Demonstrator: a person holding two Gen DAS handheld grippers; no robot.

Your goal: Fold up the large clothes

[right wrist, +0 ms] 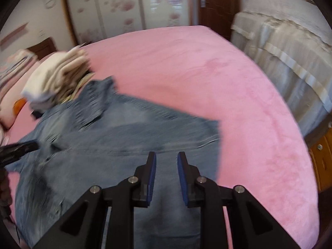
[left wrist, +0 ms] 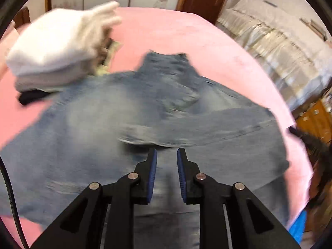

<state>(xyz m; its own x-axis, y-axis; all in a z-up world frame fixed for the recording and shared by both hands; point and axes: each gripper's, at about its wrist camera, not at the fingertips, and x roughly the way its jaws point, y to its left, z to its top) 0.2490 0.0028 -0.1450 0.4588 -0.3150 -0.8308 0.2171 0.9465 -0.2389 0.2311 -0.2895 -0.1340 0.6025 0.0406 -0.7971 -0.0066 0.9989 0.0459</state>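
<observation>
A washed blue denim garment point(left wrist: 128, 112) lies spread on the pink bed point(left wrist: 186, 33), partly folded over itself, with a collar or cuff end at the far side. It also shows in the right wrist view point(right wrist: 116, 137). My left gripper point(left wrist: 166, 155) hovers over the near part of the denim, jaws apart with nothing between the blue pads. My right gripper point(right wrist: 166, 157) hovers over the denim's right part near its edge, jaws apart and empty. Both views are motion-blurred. The other gripper's black tip point(right wrist: 18, 147) shows at the left of the right wrist view.
A stack of folded white and beige clothes point(left wrist: 56, 45) sits at the far left of the bed, touching the denim; it also shows in the right wrist view point(right wrist: 56, 78). A cloth-covered piece of furniture point(right wrist: 290, 41) stands right. A wardrobe and a brown door point(right wrist: 215, 4) stand behind.
</observation>
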